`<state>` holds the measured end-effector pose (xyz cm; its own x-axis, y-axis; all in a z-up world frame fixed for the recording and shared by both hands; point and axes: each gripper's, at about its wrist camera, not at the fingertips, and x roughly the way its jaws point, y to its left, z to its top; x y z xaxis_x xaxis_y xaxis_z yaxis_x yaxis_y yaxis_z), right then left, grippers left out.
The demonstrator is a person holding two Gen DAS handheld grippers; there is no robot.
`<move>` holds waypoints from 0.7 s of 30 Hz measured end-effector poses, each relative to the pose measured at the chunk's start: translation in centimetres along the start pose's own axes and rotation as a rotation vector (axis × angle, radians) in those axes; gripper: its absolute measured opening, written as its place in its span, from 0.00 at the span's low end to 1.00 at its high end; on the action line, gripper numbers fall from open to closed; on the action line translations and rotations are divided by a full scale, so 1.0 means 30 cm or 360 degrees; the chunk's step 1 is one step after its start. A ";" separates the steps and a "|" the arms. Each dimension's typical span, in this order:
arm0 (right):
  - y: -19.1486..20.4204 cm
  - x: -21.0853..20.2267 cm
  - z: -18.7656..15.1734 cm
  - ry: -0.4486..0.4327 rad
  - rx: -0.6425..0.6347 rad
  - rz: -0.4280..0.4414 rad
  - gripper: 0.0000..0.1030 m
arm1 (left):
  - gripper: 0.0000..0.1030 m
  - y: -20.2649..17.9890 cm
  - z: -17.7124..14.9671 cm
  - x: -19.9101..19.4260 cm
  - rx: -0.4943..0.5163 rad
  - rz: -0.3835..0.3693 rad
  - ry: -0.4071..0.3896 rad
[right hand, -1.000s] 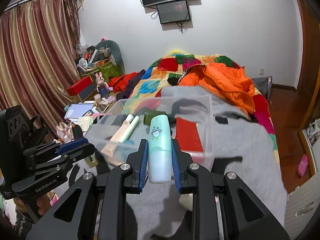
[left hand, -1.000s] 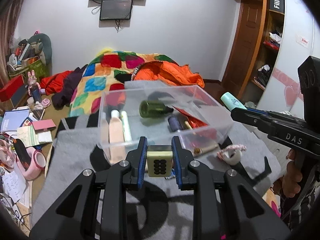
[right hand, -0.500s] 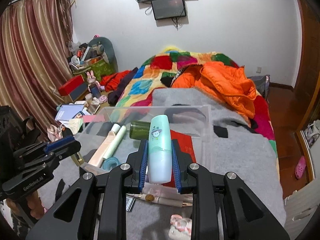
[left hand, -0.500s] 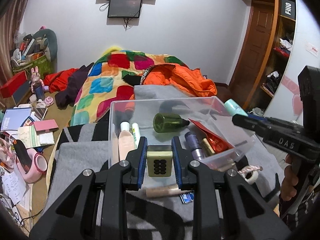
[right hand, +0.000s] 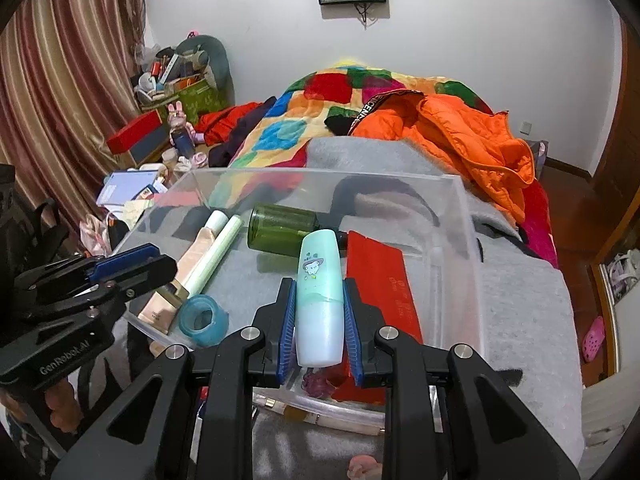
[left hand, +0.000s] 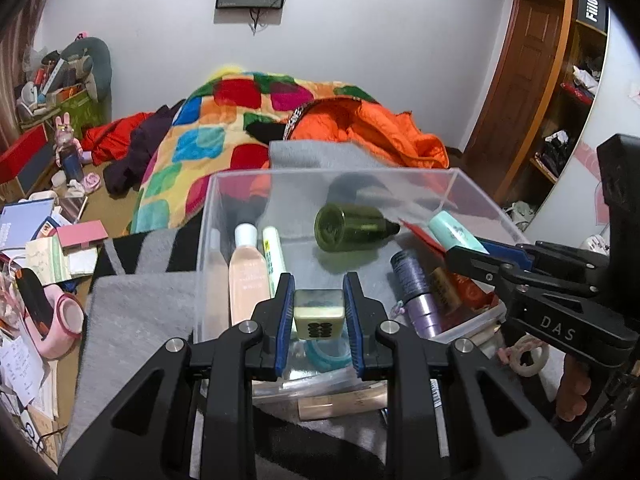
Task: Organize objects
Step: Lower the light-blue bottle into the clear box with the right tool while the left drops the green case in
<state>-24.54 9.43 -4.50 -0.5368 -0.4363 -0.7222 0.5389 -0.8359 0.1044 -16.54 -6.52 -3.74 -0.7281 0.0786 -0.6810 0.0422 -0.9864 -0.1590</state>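
Left wrist view: the left gripper clamps a tile, now over the bin's near edge rather than short of it. Likewise the right gripper grips a mint tube above the bin floor. Beyond lies a green bottle. Both items look ready to drop in.

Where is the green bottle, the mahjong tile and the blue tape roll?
green bottle [left hand: 352, 227], left wrist view, on its side wall.
mahjong tile [left hand: 319, 316], left wrist view, on its top edge.
blue tape roll [right hand: 204, 321], right wrist view, on its rim.
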 end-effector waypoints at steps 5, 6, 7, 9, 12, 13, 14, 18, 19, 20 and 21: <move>0.023 0.027 -0.003 0.0038 -0.0042 0.0000 0.20 | 0.23 -0.003 -0.002 0.004 0.0008 0.0007 0.0001; 0.025 0.028 -0.004 0.0038 -0.0043 0.0000 0.20 | 0.23 -0.002 -0.001 0.004 0.0008 0.0003 0.0004; 0.026 0.027 -0.005 0.0038 -0.0044 -0.0002 0.20 | 0.23 -0.001 -0.002 0.003 0.0009 0.0003 0.0007; 0.029 0.026 -0.003 0.0036 -0.0046 -0.0002 0.20 | 0.23 -0.001 -0.003 0.000 0.0010 0.0001 0.0009; 0.032 0.015 -0.005 0.0036 -0.0059 -0.0012 0.20 | 0.23 -0.006 -0.005 -0.005 0.0015 0.0003 0.0006; 0.031 0.011 -0.005 0.0035 -0.0062 -0.0019 0.20 | 0.23 -0.007 -0.005 -0.009 0.0014 0.0000 0.0006; 0.028 0.006 -0.005 0.0034 -0.0062 -0.0024 0.21 | 0.23 -0.008 -0.006 -0.015 0.0011 -0.0003 0.0007; 0.013 -0.042 -0.017 0.0006 -0.0047 -0.0012 0.28 | 0.29 -0.018 -0.008 -0.058 0.0018 0.0000 -0.0017; 0.005 -0.062 -0.023 -0.0011 -0.0040 -0.0016 0.31 | 0.31 -0.025 -0.010 -0.077 0.0030 0.0012 -0.0038; -0.005 -0.084 -0.031 -0.0030 -0.0030 -0.0023 0.33 | 0.36 -0.028 -0.010 -0.089 0.0036 0.0016 -0.0050; -0.015 -0.104 -0.039 -0.0047 -0.0018 -0.0030 0.34 | 0.41 -0.034 -0.012 -0.106 0.0043 0.0019 -0.0067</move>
<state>-22.34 11.55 -3.08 -0.5657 -0.4305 -0.7033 0.5358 -0.8402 0.0833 -14.02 -5.72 -1.67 -0.7560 0.0614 -0.6517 0.0328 -0.9908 -0.1313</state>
